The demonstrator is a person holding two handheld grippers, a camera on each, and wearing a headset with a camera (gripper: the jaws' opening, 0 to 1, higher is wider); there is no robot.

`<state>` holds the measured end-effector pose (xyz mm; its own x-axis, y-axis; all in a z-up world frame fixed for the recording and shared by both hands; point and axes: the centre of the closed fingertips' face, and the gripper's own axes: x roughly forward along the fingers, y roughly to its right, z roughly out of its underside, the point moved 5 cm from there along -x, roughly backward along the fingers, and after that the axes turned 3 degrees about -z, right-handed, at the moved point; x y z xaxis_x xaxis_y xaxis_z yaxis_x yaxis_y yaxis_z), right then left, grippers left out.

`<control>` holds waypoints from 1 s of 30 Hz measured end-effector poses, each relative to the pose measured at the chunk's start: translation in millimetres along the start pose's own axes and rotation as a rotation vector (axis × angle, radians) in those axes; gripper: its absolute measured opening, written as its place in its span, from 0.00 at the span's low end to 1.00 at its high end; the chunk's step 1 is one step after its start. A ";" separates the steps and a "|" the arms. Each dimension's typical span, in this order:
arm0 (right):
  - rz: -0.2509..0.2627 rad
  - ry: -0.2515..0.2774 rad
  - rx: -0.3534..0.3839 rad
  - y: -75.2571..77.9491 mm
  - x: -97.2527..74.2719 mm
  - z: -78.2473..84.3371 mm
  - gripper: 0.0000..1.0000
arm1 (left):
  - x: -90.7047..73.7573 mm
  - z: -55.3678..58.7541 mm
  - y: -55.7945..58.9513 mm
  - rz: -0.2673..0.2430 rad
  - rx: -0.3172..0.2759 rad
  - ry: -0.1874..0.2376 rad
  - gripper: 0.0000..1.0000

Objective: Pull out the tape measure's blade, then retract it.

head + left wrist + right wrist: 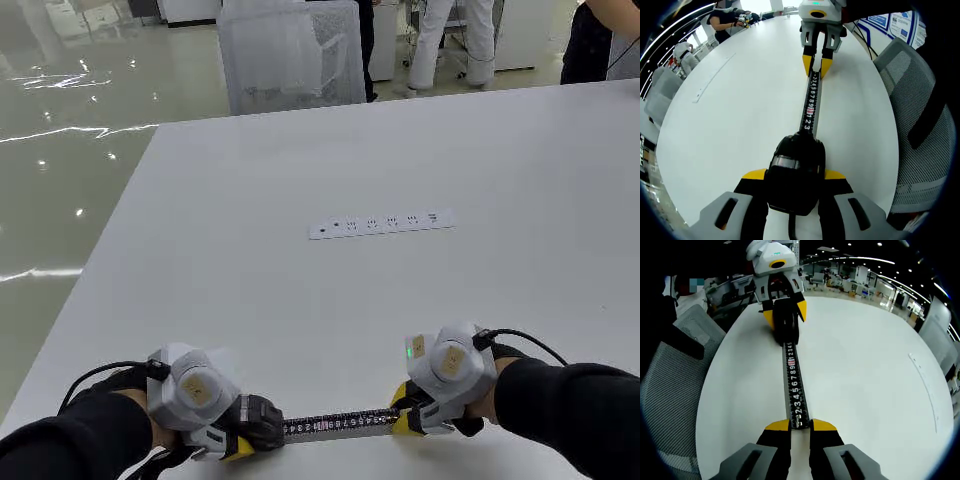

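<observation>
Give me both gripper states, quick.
Left gripper: closed on the black tape measure case.
Right gripper: closed on the end of the pulled-out blade.

black tape measure [795, 175], dark numbered blade [793, 385], white table [400, 150]

The only readable marks are black digits printed along the tape measure's blade [793, 385]. In the right gripper view they run 2 through 9 starting from the end farthest from the case [785, 322], then a red-printed figure, then 1 2 3 4 nearest the case. In the left gripper view, 1 2 3 sits just outside the case. The blue wall signs [900, 25] beyond the case are too small to read.
</observation>
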<state>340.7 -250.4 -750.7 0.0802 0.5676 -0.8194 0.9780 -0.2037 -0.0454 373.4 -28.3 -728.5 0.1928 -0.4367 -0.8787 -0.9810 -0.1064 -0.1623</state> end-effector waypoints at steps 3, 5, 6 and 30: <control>0.002 -0.006 0.003 0.4 -1.7 2.3 0.09 | 0.1 0.0 0.0 0.000 0.001 0.000 0.33; 0.003 -0.007 0.004 1.0 -2.5 3.4 0.09 | 0.1 0.0 -0.1 0.000 0.001 -0.001 0.33; 0.003 -0.007 0.005 1.2 -2.9 3.9 0.09 | 0.0 0.0 -0.1 0.000 0.001 -0.001 0.33; 0.013 -0.017 0.014 -0.4 -13.2 16.9 0.09 | -0.2 -0.1 0.9 -0.004 0.001 -0.001 0.33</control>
<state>336.0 -271.4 -749.5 0.0895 0.5516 -0.8293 0.9741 -0.2221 -0.0427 372.5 -28.5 -728.4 0.1965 -0.4351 -0.8787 -0.9803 -0.1073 -0.1661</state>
